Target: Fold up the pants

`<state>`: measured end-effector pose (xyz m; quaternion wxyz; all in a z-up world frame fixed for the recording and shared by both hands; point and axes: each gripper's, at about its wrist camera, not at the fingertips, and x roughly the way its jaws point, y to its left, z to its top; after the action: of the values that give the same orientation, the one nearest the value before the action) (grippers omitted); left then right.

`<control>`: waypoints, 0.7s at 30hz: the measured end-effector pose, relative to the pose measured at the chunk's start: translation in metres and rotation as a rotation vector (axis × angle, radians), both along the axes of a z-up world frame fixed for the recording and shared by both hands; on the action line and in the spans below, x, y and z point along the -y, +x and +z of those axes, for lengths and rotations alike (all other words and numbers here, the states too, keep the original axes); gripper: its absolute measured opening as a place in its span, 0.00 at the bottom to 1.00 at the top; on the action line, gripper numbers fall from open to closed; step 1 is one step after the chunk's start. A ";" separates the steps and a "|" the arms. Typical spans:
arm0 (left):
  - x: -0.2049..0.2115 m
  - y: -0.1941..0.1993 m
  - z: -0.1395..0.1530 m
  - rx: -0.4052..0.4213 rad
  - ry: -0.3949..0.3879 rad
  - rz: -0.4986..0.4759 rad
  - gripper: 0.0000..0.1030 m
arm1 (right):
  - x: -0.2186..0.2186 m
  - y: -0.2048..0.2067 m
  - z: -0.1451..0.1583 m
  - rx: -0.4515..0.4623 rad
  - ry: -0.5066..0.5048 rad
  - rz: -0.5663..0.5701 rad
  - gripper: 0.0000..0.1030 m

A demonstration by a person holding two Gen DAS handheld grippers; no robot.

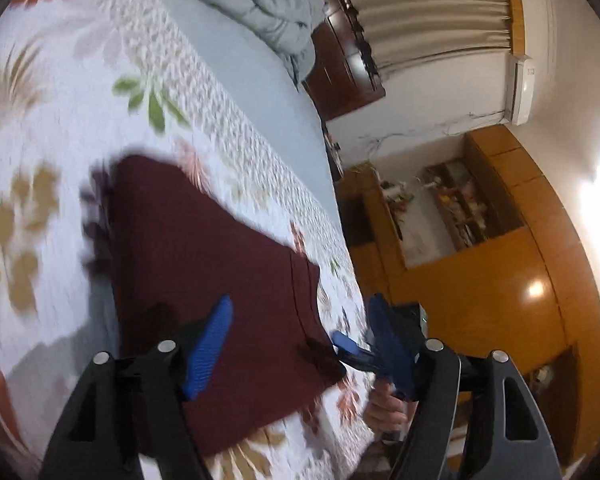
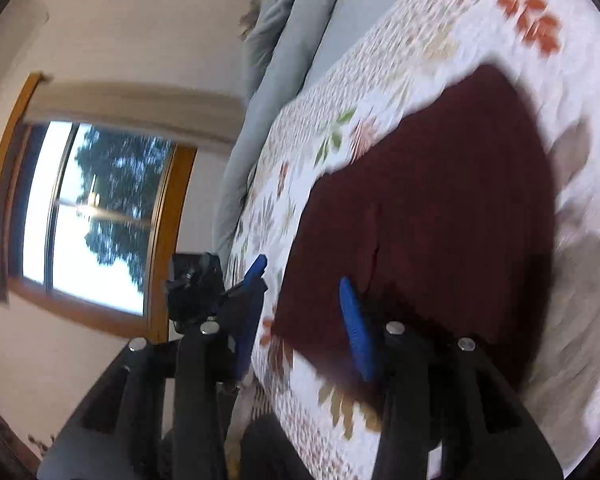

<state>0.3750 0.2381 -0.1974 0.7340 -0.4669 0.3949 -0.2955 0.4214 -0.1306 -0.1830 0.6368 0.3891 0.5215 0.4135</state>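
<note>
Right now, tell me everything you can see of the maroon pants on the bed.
The pants are dark maroon, a soft-looking fabric, folded into a flat, roughly rectangular stack with a seam line running across one end. They lie on the floral quilt near the bed's edge. Both grippers, left and right, are open above the near edge, gripping nothing. Motion blur hides finer detail.

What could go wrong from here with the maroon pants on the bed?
The pants lie near the edge of the floral bedspread, so a pull toward the person might drag them off. Both the left gripper and right gripper look open and hold nothing, and both views are blurred, so a hasty grasp may catch only one layer, or the bedspread as well.
</note>
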 end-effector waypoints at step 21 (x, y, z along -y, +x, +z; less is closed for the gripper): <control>-0.021 -0.070 0.008 -0.084 0.122 0.111 0.81 | 0.051 -0.055 0.005 -0.043 -0.122 -0.273 0.82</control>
<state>0.3051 0.2595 -0.1893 0.7592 -0.4544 0.4160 -0.2098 0.3666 -0.1815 -0.1776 0.6984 0.4259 0.5012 0.2822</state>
